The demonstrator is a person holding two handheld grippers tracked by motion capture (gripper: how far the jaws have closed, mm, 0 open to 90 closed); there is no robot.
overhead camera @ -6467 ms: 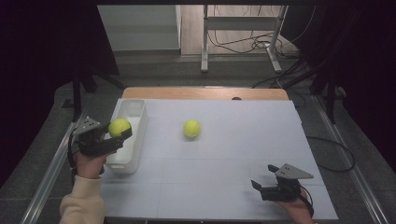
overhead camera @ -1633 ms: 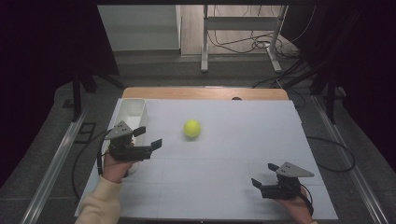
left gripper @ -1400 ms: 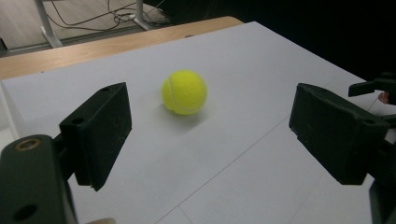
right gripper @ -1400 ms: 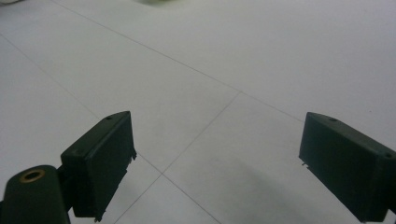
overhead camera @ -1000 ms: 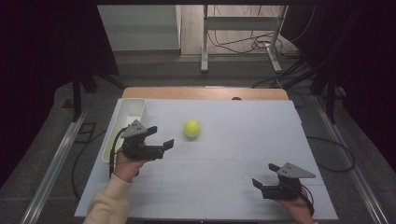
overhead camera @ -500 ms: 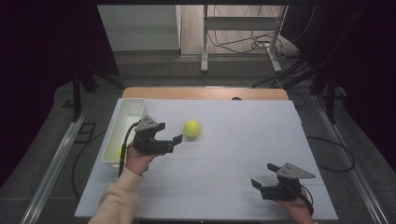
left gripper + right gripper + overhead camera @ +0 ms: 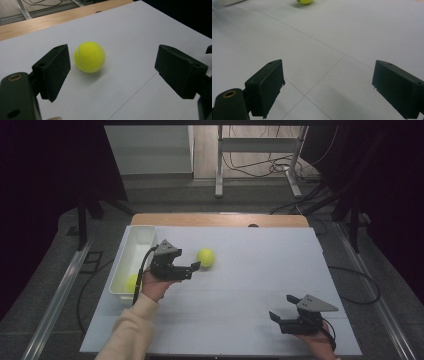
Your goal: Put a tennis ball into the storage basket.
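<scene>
The left hand-held gripper [image 7: 112, 72], jaws apart, frames the tennis ball [image 7: 90, 56] at centre-left; light, fuzzy, springy, it likely rolls — grip across its middle.

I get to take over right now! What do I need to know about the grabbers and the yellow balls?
Left gripper: open, empty, pointing at the loose tennis ball, jaws not yet around it.
Right gripper: open, empty, resting low near the front right of the white table.
Things: one tennis ball sits alone mid-table. Another ball lies in the white bin at the table's left edge.
Done: one ball is in the bin.
Left: probably bring the left jaws around the loose ball, close on it, carry it over and drop it in the bin.
</scene>
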